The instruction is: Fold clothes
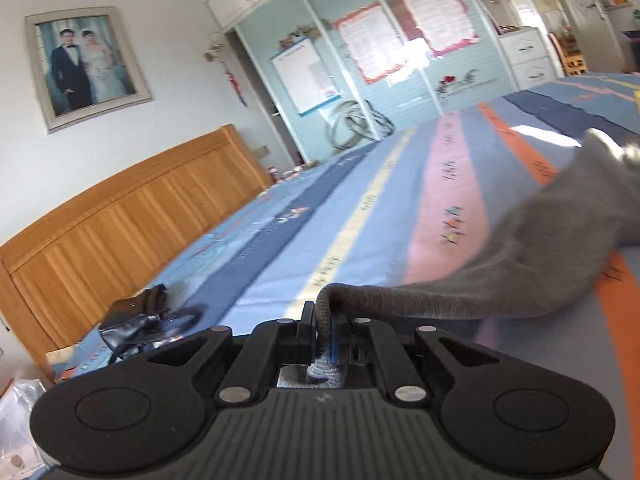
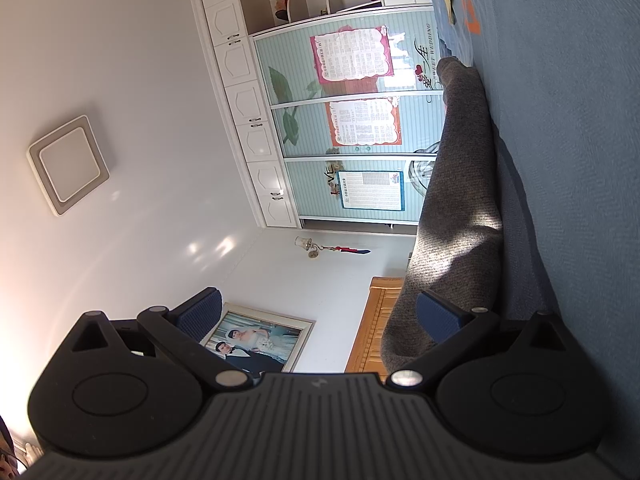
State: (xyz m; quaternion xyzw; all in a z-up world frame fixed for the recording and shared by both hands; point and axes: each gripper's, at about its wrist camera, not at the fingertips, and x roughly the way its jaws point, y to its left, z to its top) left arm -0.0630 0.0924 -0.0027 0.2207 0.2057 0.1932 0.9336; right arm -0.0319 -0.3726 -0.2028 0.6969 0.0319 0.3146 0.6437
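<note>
A grey knit garment (image 1: pixel 552 240) lies on the striped bedspread (image 1: pixel 360 208) and stretches from the right side down to my left gripper (image 1: pixel 323 320). The left gripper is shut on an edge of the garment, pinched between its blue pads. In the right wrist view, rolled on its side, the same grey garment (image 2: pixel 460 200) rises as a ridge against the blue bedspread (image 2: pixel 568 160). My right gripper (image 2: pixel 320 308) is open and empty, and one blue finger pad (image 2: pixel 436 316) lies against the garment's lower end.
A black bag (image 1: pixel 136 320) sits on the bed near the wooden headboard (image 1: pixel 120 216). A mirrored wardrobe (image 1: pixel 360 60) with posters stands past the bed's far edge. A framed wedding photo (image 1: pixel 84 64) hangs on the wall.
</note>
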